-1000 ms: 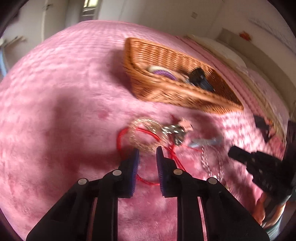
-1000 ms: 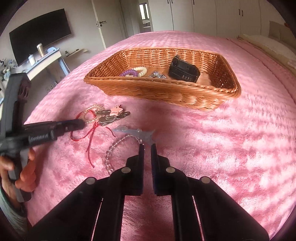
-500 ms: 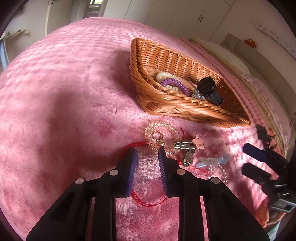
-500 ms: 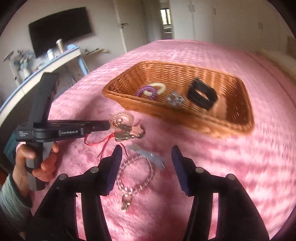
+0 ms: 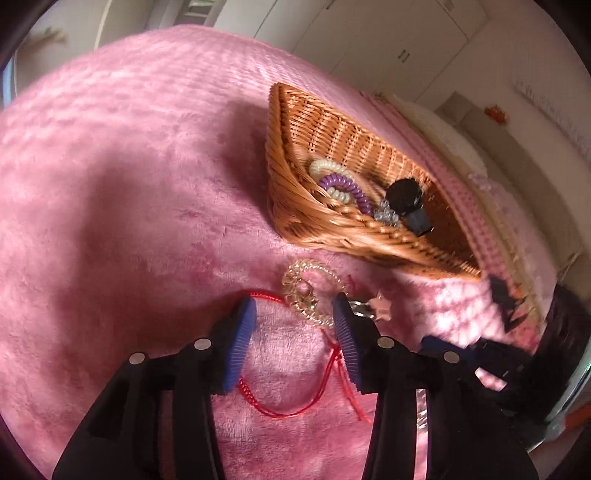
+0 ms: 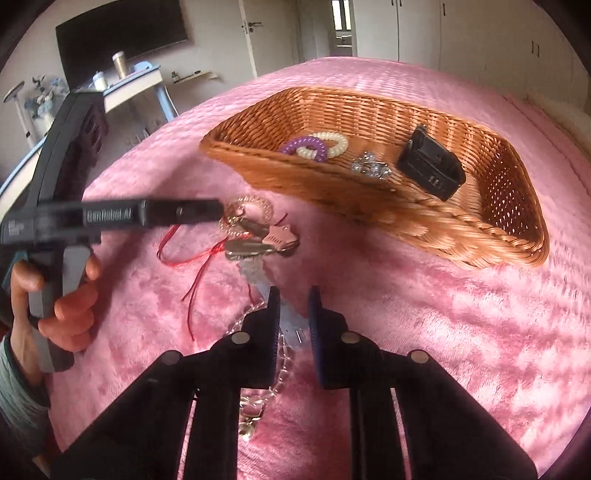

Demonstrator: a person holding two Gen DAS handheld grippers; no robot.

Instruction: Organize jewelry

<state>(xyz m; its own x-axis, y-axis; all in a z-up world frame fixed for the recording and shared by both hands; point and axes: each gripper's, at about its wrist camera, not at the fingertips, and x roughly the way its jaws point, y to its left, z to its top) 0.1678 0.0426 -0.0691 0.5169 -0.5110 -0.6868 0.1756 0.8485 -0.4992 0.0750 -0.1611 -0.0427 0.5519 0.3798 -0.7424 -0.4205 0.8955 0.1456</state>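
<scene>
A wicker basket (image 5: 332,236) (image 6: 491,225) on the pink bedspread holds purple and cream coil hair ties (image 6: 314,146), a sparkly brooch (image 6: 371,169) and a black watch (image 6: 430,166). Loose pieces lie in front of it: a clear coil hair tie with a gold clasp (image 5: 304,291) (image 6: 247,214), a red cord bracelet (image 5: 291,402) (image 6: 192,254), metal clips with a pink star (image 6: 273,240), a pale blue hair clip (image 6: 255,273) and a bead bracelet (image 6: 280,365). My left gripper (image 5: 293,306) is open around the gold clasp. My right gripper (image 6: 293,295) is partly open over the blue clip.
The bedspread (image 6: 461,350) stretches right of the basket. A desk with a cup (image 6: 120,64) and a wall TV (image 6: 122,35) stand beyond the bed's left edge. Wardrobe doors (image 5: 369,33) line the far wall.
My left gripper opened wider and moved forward around the gold clasp. My right gripper narrowed from wide open and came down over the blue clip and bead bracelet.
</scene>
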